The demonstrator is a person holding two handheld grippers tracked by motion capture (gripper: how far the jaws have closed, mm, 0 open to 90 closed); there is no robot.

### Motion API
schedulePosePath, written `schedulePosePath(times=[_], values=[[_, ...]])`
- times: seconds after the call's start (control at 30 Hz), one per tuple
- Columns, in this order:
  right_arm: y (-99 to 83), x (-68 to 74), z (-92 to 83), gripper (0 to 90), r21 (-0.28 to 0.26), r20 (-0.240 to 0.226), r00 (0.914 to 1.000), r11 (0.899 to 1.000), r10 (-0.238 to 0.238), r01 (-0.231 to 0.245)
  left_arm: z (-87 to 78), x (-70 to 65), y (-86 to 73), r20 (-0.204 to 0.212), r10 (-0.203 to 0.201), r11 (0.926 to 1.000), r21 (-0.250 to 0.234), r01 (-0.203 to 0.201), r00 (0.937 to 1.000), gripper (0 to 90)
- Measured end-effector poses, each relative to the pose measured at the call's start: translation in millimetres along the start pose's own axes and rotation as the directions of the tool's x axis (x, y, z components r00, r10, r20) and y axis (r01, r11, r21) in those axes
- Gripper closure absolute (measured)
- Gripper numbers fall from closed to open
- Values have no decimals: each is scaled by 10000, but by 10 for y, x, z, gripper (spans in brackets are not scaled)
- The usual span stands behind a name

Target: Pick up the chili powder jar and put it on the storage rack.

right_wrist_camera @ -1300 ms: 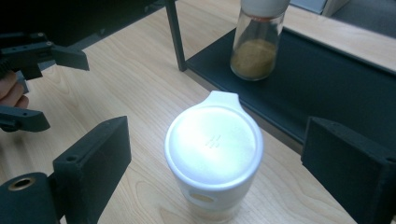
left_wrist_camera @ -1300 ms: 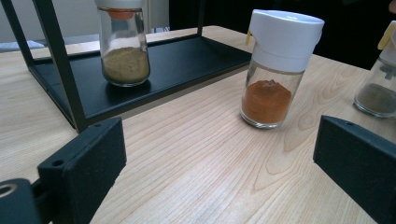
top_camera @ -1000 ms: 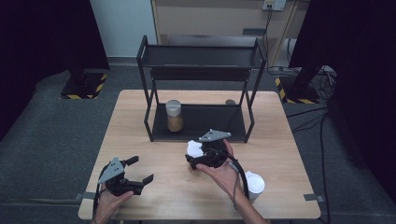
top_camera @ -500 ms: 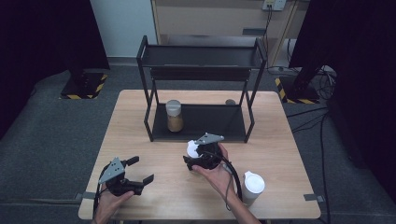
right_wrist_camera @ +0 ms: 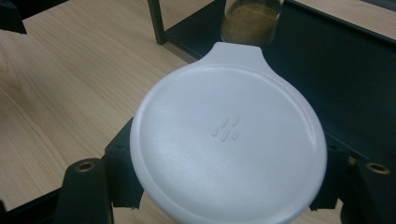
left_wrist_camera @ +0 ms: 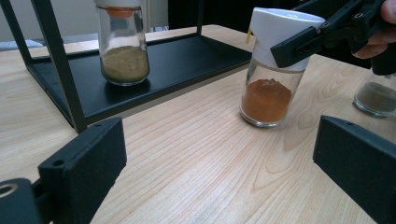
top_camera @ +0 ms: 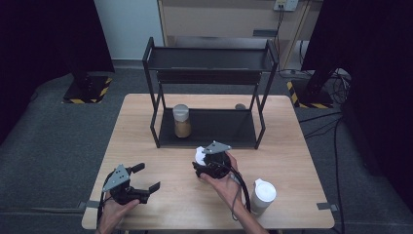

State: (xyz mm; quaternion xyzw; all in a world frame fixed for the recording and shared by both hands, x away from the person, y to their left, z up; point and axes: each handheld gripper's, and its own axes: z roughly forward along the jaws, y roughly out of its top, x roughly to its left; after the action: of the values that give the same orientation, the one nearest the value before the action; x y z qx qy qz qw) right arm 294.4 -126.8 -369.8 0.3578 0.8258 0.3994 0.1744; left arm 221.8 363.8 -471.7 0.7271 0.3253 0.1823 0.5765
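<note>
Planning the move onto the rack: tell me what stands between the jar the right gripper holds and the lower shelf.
Nothing visible does. The right gripper is shut on the orange spice jar, just before the lower shelf. The tan spice jar stands at the shelf's left; the rest is bare.

Jar [left_wrist_camera: 270,88]: clear glass, orange-red powder, white cap [right_wrist_camera: 228,142] with small embossed dashes. Shelf jar [left_wrist_camera: 122,46]: tan-yellow powder, pale lid. Third jar [top_camera: 262,196]: white lid, grey-green powder. Rack [top_camera: 209,127] black. Table [top_camera: 146,146] light wood grain. Grippers black, grey plates.
</note>
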Motion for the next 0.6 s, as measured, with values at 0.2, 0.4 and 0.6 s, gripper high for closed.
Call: schedulePosePath(times=[0.2,0.4,0.6], values=[[27,-20,-8,313,124,-100,9999,9999,-105,106,0,0,0,1,7,10000,1,-7,10000,21],[44,-36,-34,313,103,-162,9998,9999,-121,123,-1,0,2,10,22,10000,4,-22,10000,21],[131,-70,-115,313,25,-175,9995,9997,-256,257,0,-1,2,13,30,10000,9,-30,10000,22]])
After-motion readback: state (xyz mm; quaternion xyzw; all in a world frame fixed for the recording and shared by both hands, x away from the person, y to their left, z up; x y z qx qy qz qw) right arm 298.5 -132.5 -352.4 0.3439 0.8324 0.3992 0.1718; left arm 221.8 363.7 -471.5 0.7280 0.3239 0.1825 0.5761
